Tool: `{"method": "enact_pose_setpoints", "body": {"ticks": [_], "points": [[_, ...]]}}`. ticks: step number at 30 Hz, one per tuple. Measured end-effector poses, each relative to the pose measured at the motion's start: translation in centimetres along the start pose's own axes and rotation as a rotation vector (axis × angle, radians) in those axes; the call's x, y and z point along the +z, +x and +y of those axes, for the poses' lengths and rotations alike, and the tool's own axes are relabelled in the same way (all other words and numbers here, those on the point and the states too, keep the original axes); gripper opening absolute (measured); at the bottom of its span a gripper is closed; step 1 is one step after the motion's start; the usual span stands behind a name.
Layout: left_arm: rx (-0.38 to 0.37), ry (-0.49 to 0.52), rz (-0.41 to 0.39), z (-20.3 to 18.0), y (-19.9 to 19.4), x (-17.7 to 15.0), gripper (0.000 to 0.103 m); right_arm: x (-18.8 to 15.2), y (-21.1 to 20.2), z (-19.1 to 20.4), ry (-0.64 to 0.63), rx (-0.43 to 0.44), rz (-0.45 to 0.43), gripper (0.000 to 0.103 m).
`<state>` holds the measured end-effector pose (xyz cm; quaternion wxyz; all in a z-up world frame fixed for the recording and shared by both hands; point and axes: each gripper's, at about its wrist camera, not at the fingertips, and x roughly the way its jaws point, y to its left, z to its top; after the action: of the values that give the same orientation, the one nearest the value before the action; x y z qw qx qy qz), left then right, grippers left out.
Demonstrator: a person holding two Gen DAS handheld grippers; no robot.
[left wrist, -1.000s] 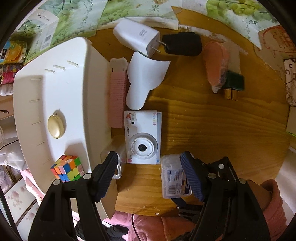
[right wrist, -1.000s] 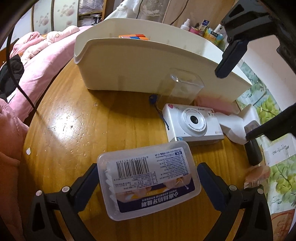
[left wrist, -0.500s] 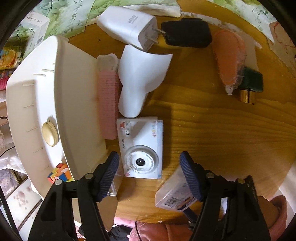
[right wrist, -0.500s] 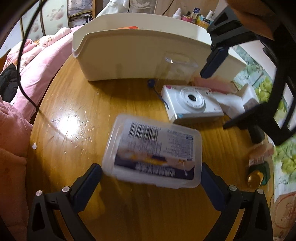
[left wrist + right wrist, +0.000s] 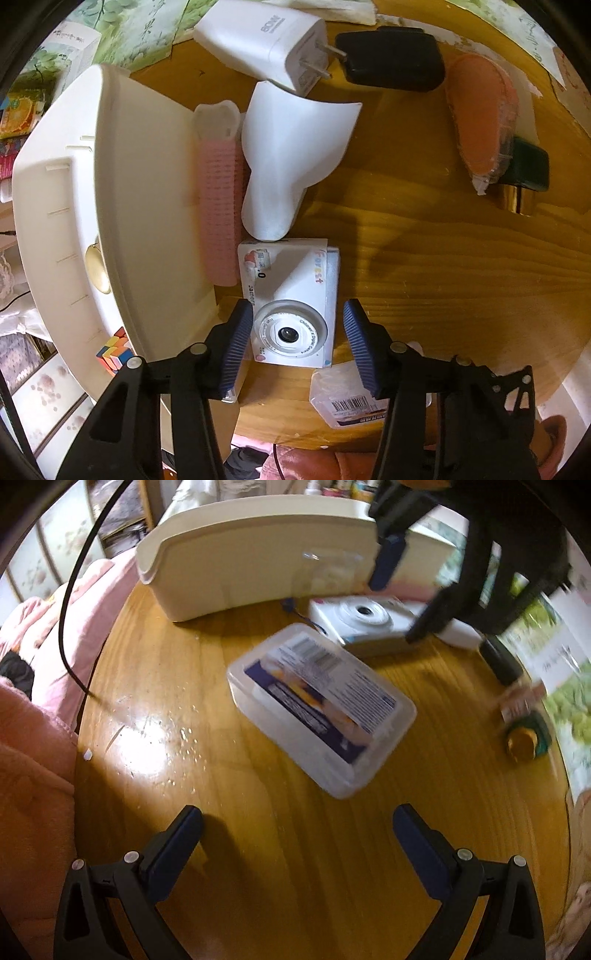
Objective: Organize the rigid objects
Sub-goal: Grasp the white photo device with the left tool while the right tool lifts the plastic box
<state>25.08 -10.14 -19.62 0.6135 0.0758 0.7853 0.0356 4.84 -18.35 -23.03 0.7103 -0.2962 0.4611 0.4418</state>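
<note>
A white toy camera [image 5: 291, 314] lies face up on the round wooden table, also in the right wrist view [image 5: 364, 622]. My left gripper [image 5: 297, 341] is open, its fingers on either side of the camera, not touching it. A clear plastic box of dental floss picks [image 5: 319, 709] lies loose on the table, beyond my right gripper [image 5: 297, 834], which is open and empty. The box also shows in the left wrist view [image 5: 349, 400]. A cream bin [image 5: 74, 206] holds a colourful cube [image 5: 114, 352] and a round yellow item [image 5: 98, 271].
A pink hair roller [image 5: 219, 206], a white curved piece [image 5: 291, 158], a white charger [image 5: 266, 42], a black block [image 5: 393, 61], an orange sponge [image 5: 484, 118] and a dark green bottle [image 5: 526, 177] lie on the table. A pink quilt [image 5: 29, 720] sits beyond its left edge.
My right gripper opened, let go of the floss box and drew back; the box now lies turned on the table. My left gripper moved forward over the camera.
</note>
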Motion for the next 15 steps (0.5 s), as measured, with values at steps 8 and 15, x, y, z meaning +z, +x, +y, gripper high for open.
{"method": "enact_pose_setpoints", "body": {"ticks": [8, 15], "points": [[0.005, -0.011, 0.014, 1.1, 1.2, 0.5, 0.055, -0.6, -0.3, -1.2, 0.028, -0.03, -0.012, 0.103], [0.011, -0.012, 0.03, 1.1, 1.2, 0.9, 0.055, 1.5, -0.3, -1.9, -0.003, -0.062, -0.076, 0.103]]}}
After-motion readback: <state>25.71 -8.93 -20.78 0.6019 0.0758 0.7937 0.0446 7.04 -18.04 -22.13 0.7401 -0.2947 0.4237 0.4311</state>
